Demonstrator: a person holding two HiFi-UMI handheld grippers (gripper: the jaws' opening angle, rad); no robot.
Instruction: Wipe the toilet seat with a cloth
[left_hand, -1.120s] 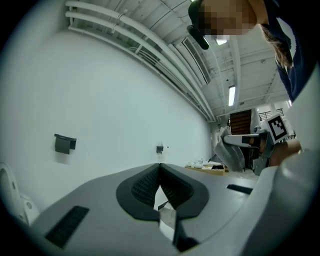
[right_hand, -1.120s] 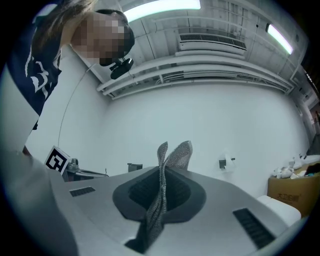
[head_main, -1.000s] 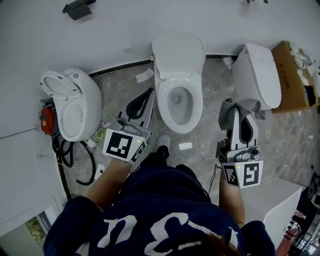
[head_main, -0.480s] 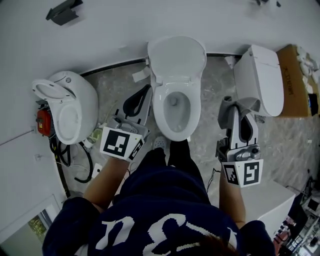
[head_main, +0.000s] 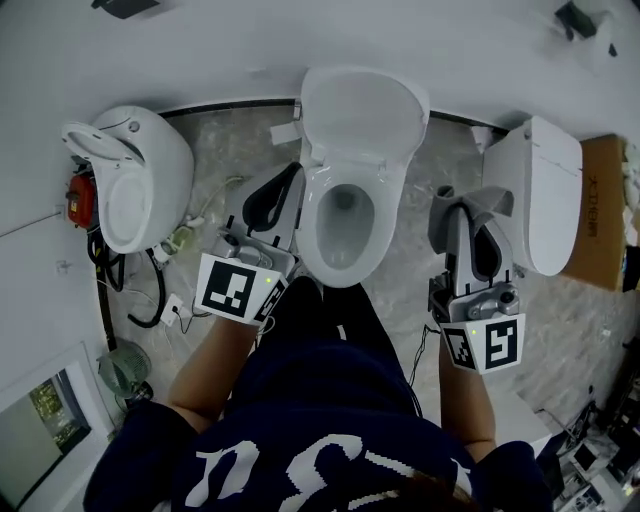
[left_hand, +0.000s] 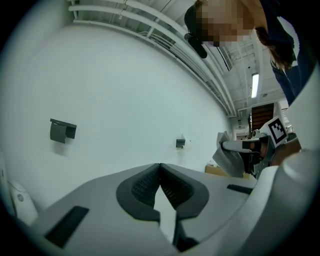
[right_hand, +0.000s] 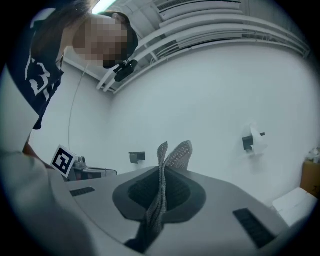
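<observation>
The middle toilet (head_main: 345, 215) stands straight ahead with its lid (head_main: 362, 110) up and the white seat (head_main: 312, 240) down around the bowl. My left gripper (head_main: 294, 180) hangs just left of the seat, shut with nothing between its jaws (left_hand: 160, 166). My right gripper (head_main: 466, 208) is to the right of the bowl, shut on a grey cloth (head_main: 484, 212). The cloth (right_hand: 165, 172) sticks up between the jaws in the right gripper view. Both grippers point at the bare white wall, held above the floor and apart from the toilet.
A second toilet (head_main: 135, 185) with an open seat stands at the left, with a red item (head_main: 78, 196) and cables (head_main: 135, 295) beside it. A third, closed toilet (head_main: 545, 190) and a cardboard box (head_main: 603, 205) stand at the right. Marbled floor (head_main: 400, 270) surrounds them.
The person has stepped closer to the middle toilet, which now sits nearer their legs. Both grippers kept their spots beside the bowl, the right one still gripping the cloth.
</observation>
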